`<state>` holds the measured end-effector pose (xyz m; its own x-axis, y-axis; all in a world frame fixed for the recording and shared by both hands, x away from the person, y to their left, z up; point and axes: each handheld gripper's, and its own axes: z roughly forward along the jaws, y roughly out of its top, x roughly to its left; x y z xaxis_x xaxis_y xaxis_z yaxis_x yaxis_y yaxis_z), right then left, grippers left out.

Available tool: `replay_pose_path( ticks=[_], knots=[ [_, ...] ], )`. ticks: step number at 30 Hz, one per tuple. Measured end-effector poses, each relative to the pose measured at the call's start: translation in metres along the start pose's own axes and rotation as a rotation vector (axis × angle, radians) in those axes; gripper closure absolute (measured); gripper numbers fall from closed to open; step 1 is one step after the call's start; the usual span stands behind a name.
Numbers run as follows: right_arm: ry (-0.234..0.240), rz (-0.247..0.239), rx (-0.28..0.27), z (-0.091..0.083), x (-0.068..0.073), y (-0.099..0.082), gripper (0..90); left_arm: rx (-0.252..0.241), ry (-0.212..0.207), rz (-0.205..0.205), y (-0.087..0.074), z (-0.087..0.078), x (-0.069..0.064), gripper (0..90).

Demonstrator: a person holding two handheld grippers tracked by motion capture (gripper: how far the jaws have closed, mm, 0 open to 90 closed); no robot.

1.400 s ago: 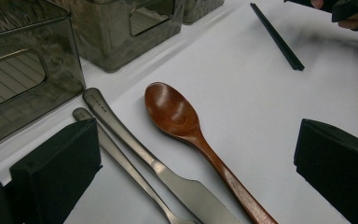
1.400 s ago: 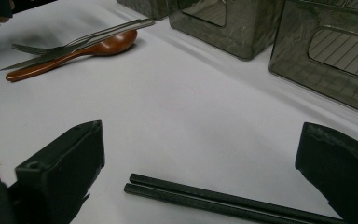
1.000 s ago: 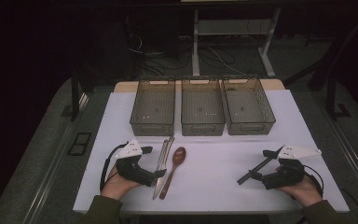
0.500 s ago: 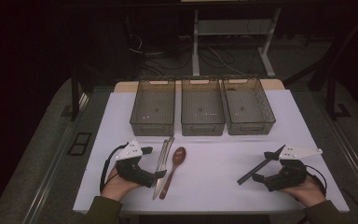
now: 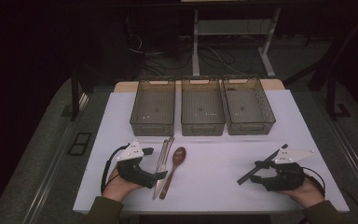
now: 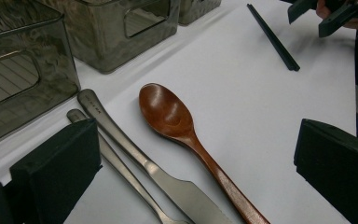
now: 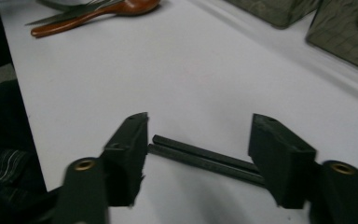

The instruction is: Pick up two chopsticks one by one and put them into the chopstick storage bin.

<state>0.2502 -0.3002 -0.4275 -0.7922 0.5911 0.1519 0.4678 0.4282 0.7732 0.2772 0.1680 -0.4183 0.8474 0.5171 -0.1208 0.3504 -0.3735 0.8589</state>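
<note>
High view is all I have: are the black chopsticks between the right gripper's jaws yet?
Observer: Yes. In the right gripper view the chopsticks lie on the table between the jaws of the right gripper, which have just been closing but do not press them yet.
Operator: And the left gripper?
Observer: The left gripper has its jaws wide open, with the wooden spoon, bowl up, and a metal knife lying between them.

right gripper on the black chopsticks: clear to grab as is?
Probably yes. The right gripper already straddles the black chopsticks lying flat on the white table; its jaws have just been closing but do not pinch yet, and nothing blocks them.
</note>
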Motion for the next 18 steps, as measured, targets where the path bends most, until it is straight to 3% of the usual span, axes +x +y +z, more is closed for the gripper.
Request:
replay_pose_path(
  ticks=[6,18],
  knots=[
    [0.053,-0.018,0.064,0.008,0.003,-0.002,62.0,0.004,0.001,0.002,0.0,0.0,0.0,0.0],
    [0.101,-0.057,0.125,0.019,0.008,-0.003,86.1,0.007,0.003,0.003,0.0,0.0,0.0,0.0]
  ],
)
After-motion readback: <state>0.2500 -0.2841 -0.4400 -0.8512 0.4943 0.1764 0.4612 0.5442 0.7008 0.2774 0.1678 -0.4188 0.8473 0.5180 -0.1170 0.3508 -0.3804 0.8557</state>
